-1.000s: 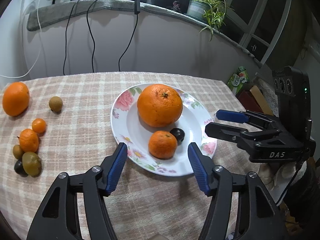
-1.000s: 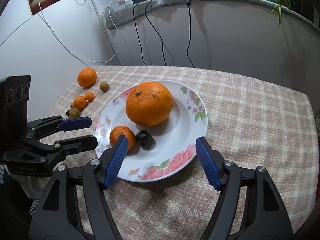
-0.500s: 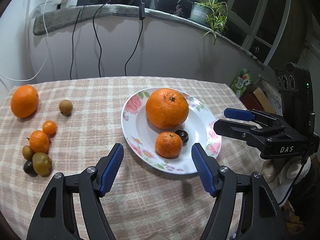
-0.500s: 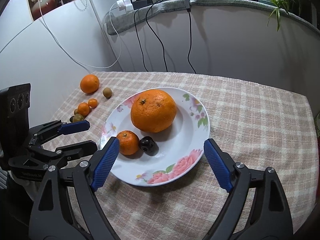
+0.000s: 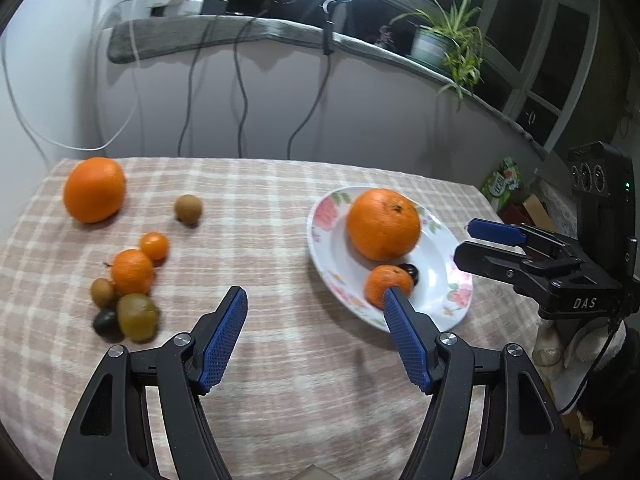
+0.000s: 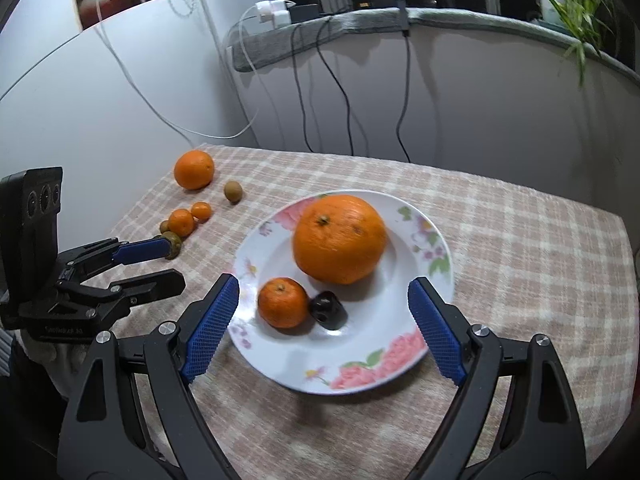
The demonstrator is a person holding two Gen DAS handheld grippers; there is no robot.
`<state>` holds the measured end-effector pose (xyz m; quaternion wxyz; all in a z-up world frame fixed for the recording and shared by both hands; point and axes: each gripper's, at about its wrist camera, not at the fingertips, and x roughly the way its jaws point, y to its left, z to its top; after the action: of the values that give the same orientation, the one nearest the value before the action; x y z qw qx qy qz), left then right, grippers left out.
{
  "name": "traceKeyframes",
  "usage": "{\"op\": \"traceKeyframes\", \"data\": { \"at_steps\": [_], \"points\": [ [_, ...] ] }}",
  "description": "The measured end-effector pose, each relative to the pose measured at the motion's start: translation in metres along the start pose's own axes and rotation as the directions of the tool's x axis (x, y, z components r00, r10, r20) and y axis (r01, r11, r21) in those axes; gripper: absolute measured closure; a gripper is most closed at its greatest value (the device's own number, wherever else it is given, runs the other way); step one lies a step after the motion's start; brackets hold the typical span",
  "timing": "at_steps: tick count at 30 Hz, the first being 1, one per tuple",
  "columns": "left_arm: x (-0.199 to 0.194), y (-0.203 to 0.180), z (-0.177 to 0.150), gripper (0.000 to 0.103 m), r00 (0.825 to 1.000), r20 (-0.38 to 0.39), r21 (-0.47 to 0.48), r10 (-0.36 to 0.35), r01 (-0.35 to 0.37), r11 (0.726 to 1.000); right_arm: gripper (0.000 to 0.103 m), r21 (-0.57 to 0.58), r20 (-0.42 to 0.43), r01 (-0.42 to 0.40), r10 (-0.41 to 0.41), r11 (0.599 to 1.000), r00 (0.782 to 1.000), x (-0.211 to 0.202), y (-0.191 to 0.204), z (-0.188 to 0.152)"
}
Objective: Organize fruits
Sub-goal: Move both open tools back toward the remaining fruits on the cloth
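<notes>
A floral plate point(image 5: 456, 292) point(image 6: 360, 376) holds a big orange point(image 5: 383, 224) point(image 6: 339, 238), a small mandarin point(image 5: 386, 284) point(image 6: 282, 302) and a dark round fruit point(image 5: 410, 273) point(image 6: 327, 309). On the checked cloth to the left lie another big orange point(image 5: 94, 189), a kiwi point(image 5: 188, 209) and a cluster of small mandarins point(image 5: 132, 272), kiwis point(image 5: 137, 317) and a dark fruit point(image 5: 105, 321). My left gripper point(image 5: 314, 294) hangs open over bare cloth between cluster and plate. My right gripper point(image 6: 323, 282) stands open in front of the plate, holding nothing.
The table point(image 6: 540, 240) is bounded by a curved low wall with hanging cables point(image 5: 240, 92) behind it and a white panel point(image 6: 100, 100) on the left. A potted plant point(image 5: 448, 44) sits on the ledge. Boxes point(image 5: 504, 180) stand beyond the table's right edge.
Both grippers' jaws have opened wider. The left gripper has swung left, so the plate now sits to its right. The right gripper has drawn back a little from the plate.
</notes>
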<state>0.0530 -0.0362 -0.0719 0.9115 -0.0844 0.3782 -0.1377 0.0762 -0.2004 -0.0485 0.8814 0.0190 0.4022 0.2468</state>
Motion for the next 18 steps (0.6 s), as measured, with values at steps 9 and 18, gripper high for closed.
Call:
{"op": "traceKeyframes", "data": {
  "at_steps": [9, 18],
  "points": [
    [-0.014, 0.033, -0.003, 0.033, 0.998, 0.022, -0.053, 0.052, -0.051, 0.997, 0.014, -0.063, 0.023, -0.038, 0.040, 0.997, 0.999, 0.007, 0.028, 0.012],
    [-0.031, 0.071, -0.011, 0.033, 0.994, 0.034, -0.112, 0.106, -0.102, 0.988, 0.014, -0.135, -0.012, -0.084, 0.084, 0.987, 0.996, 0.028, 0.063, 0.022]
  ]
}}
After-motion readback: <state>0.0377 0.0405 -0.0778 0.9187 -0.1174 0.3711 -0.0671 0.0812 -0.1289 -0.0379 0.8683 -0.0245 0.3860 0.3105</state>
